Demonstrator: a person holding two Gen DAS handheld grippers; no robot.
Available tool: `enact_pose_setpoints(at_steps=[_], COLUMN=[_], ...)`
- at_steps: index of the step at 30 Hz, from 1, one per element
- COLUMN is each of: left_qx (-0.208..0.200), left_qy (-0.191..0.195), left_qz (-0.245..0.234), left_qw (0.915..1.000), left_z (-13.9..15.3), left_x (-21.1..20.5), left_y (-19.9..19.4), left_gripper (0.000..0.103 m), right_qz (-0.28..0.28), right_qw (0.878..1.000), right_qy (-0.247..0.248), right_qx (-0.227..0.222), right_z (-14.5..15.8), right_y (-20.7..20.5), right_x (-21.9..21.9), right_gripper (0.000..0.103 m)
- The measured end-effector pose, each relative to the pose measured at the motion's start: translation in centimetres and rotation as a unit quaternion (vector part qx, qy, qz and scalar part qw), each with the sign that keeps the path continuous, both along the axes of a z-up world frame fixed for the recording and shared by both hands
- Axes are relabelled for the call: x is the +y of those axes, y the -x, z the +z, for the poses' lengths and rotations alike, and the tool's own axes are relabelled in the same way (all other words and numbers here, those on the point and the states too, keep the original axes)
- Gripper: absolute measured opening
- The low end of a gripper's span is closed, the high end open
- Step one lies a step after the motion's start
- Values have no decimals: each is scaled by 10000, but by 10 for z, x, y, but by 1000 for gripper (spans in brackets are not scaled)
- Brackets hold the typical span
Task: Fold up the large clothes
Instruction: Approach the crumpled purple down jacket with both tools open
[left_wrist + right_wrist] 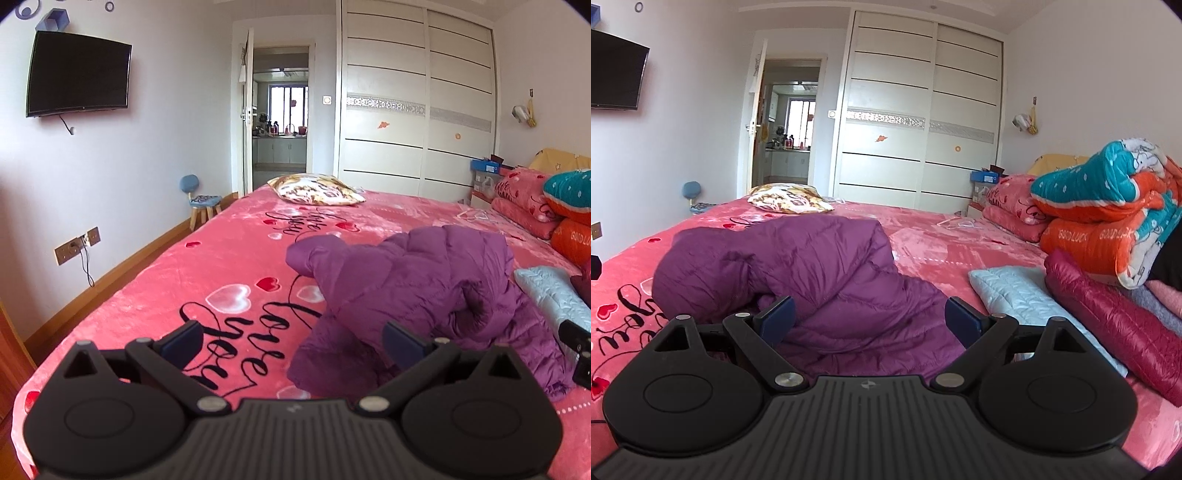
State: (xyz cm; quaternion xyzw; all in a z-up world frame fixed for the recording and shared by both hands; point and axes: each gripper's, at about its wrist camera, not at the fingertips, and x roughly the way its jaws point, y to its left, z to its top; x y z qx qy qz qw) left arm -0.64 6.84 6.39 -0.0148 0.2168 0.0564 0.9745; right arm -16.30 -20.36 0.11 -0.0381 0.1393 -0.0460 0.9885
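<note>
Purple quilted jacket [820, 273] crumpled in heap on pink bedspread [960, 236]

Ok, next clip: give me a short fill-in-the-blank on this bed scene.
1. The crumpled jacket on the pink bedspread is ____ in colour.
2. Both the left gripper and the right gripper have their jaws ____.
3. The light blue quilted garment lies to the jacket's ____.

Missing words: purple; open; right
</note>
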Motion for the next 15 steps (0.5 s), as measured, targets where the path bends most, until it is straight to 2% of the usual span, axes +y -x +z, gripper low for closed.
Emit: enact_pose_setpoints(at_steps=[15], left_qx=[-39], left_qy=[-127], left_qz=[-97], left_qw=[9999], left_z=[1], left_x=[-6], left_y=[0], left_gripper=[102], right_qz=[10], right_qw=[9999], right_qy=[-93], right_qx=[-134], right_z=[7], right_y=[-8], right_x=[6], right_gripper=[103])
